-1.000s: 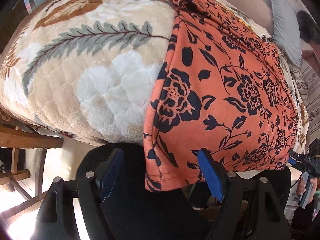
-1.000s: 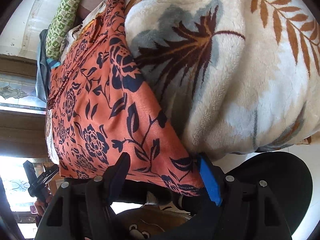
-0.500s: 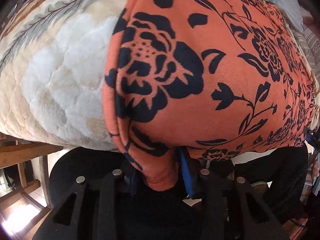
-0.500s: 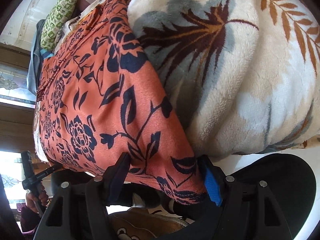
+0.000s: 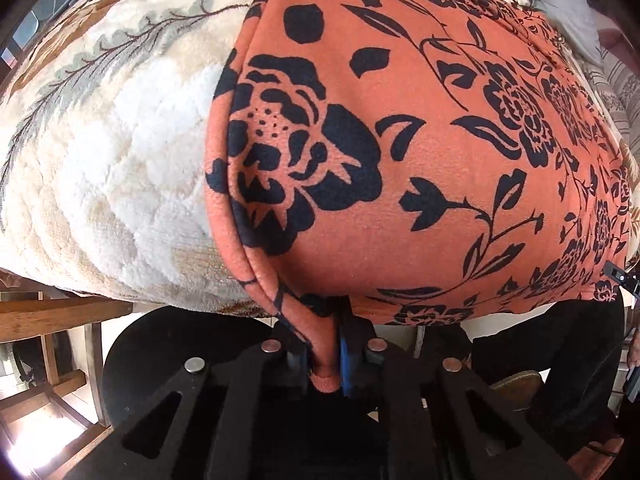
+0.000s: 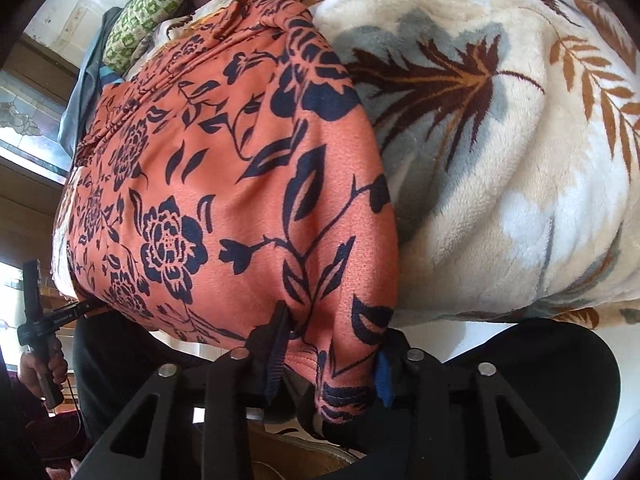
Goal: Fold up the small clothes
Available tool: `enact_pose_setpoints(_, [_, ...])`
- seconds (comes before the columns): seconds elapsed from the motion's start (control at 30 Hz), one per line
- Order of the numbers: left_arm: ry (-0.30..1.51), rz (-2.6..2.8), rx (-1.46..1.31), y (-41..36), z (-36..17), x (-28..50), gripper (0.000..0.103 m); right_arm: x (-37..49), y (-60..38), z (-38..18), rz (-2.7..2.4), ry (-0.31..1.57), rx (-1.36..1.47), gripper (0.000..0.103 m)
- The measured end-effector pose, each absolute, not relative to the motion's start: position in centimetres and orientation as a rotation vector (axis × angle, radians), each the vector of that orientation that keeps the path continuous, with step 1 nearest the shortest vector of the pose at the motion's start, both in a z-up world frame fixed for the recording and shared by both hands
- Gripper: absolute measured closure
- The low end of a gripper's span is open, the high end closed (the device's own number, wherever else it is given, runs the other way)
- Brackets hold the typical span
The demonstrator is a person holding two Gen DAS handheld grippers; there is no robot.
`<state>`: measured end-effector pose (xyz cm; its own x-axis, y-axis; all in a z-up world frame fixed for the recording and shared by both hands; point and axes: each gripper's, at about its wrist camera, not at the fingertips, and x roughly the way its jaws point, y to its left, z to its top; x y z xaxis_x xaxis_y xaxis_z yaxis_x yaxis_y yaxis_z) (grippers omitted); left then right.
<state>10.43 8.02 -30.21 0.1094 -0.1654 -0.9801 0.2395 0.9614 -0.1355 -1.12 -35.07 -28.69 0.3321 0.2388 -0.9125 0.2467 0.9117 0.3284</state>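
My left gripper (image 5: 325, 356) pinches the orange flowered cloth (image 5: 400, 152) at its corner. My right gripper (image 6: 326, 364) is half spread around its hem. A fluffy leaf blanket (image 6: 520, 160) lies underneath.

Orange garment (image 5: 420, 152) with black floral print, spread flat across frame centre, near hem bunched at bottom centre; apparently doubled along its left edge.

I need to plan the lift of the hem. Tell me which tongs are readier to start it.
Left. The left tongs are already shut on the orange floral garment's hem corner. The right tongs straddle their corner with a visible gap, so they must close first.
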Motion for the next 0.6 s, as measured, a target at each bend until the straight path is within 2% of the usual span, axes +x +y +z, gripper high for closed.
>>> enact_pose_setpoints(0.03, [1.43,-0.311,0.07,8.0,-29.8,10.2,0.093,-1.2,-34.8,-28.2,0.014,1.231,0.445,0.088])
enact_pose_setpoints(0.07, [1.43,-0.327,0.082,7.8,-29.3,10.3,0.094,-1.4,-34.5,-27.7,0.022,1.214,0.434,0.092])
enact_pose_setpoints(0.2, [1.389,-0.413,0.102,7.0,-26.1,10.9,0.094,-1.9,-34.0,-26.2,0.049,1.176,0.433,0.092])
enact_pose_setpoints(0.6, [1.203,-0.543,0.0,5.6,-18.6,10.8,0.094,-1.8,-37.0,-23.0,0.232,1.035,0.714,0.094])
